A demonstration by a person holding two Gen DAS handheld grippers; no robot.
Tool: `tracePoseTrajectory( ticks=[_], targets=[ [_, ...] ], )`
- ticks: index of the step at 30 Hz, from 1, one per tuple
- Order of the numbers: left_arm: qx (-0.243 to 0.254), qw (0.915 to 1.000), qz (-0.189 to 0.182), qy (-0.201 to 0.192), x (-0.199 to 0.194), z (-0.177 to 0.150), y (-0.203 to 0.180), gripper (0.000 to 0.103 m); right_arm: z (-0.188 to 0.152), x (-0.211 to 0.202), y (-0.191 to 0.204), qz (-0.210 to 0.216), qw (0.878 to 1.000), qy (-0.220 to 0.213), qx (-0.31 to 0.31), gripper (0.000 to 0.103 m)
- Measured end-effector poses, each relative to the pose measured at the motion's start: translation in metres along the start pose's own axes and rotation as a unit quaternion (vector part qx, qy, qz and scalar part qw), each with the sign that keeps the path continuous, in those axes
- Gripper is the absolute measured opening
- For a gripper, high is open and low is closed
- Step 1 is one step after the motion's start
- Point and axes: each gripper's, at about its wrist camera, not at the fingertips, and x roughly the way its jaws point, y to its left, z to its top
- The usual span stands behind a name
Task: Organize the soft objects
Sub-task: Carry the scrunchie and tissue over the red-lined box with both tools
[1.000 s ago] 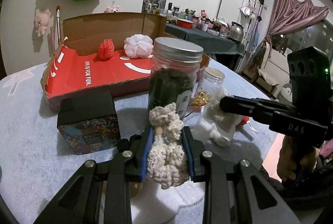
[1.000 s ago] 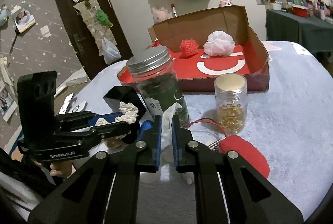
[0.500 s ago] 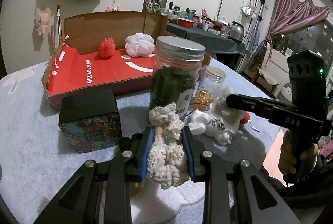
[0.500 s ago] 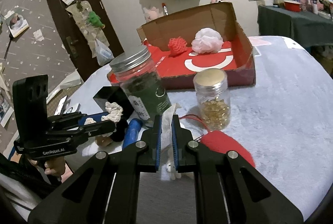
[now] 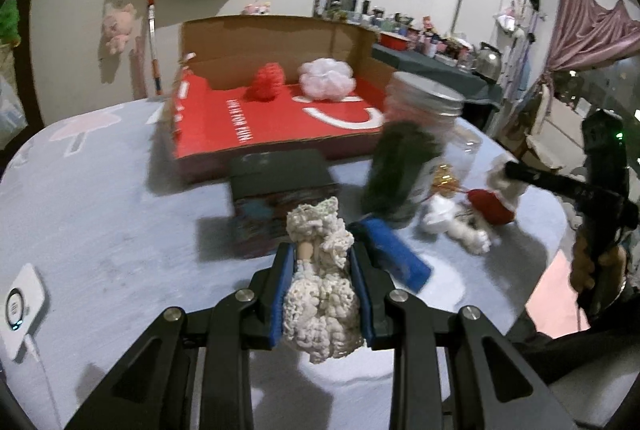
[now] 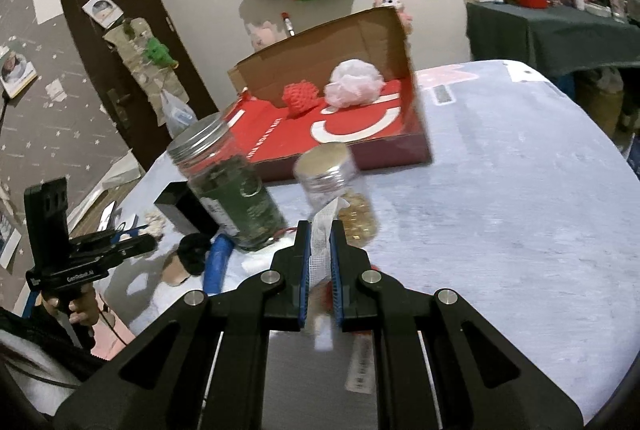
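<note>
A person works a handheld gripper in each hand over a grey-clothed table (image 5: 100,230). The left gripper (image 5: 320,262) is clamped on a cream crocheted doll (image 5: 320,294), whose long axis runs along the fingers, head end forward. The right gripper (image 6: 320,242) is pinched tight on the white fabric tag (image 6: 322,234) of a white plush toy with a red hat (image 5: 476,214), which dangles below it in the left wrist view.

The move ahead appears to turn on the red cardboard box (image 5: 280,126), which lies straight beyond both sets of jaws across the table, already holding a red knitted ball (image 5: 267,84) and a pale pink puff (image 5: 327,80). A dark gift box (image 5: 280,198) and a jar of dark leaves (image 5: 408,166) stand between the left gripper and the box; a small jar of golden capsules (image 6: 340,190) stands just ahead of the right. Neither hand looks clearly nearer.

Compared with a second earlier, both grips are unchanged, but both views have swung: the gift box now sits directly ahead of the doll instead of off to its left, and the plush toy hangs clear of the cloth it rested on.
</note>
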Motion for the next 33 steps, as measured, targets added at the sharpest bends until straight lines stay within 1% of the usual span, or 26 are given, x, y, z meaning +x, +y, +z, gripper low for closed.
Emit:
tracePoseTrajectory(
  ticks=[8, 10, 14, 17, 20, 24, 30, 33],
  targets=[
    [-0.01, 0.9987, 0.044, 0.023, 0.002, -0.005, 0.034, 0.03, 0.008, -0.003, -0.027, -0.031, 0.999, 0.006, 0.009, 0.009],
    [-0.008, 0.9984, 0.048, 0.028, 0.005, -0.005, 0.041, 0.03, 0.011, -0.001, -0.034, -0.037, 0.999, 0.011, 0.009, 0.009],
    [0.014, 0.9975, 0.06, 0.033, 0.013, 0.0, 0.054, 0.03, 0.015, 0.005, -0.043, -0.051, 0.998, 0.024, -0.01, 0.009],
    [0.031, 0.9969, 0.064, 0.035, 0.019, 0.005, 0.063, 0.03, 0.022, 0.012, -0.045, -0.054, 0.997, 0.032, -0.034, 0.009],
    [0.049, 0.9969, 0.051, 0.035, 0.024, 0.012, 0.071, 0.03, 0.03, 0.021, -0.044, -0.065, 0.995, 0.043, -0.068, 0.009],
    [0.067, 0.9964, 0.039, 0.034, 0.028, 0.024, 0.078, 0.03, 0.04, 0.03, -0.045, -0.061, 0.992, 0.052, -0.094, 0.009],
    [0.096, 0.9948, 0.018, 0.028, 0.028, 0.05, 0.08, 0.03, 0.059, 0.041, -0.039, -0.042, 0.989, 0.059, -0.131, 0.008],
    [0.106, 0.994, 0.011, 0.023, 0.029, 0.061, 0.077, 0.03, 0.069, 0.045, -0.036, -0.03, 0.988, 0.057, -0.139, 0.009]
  ],
)
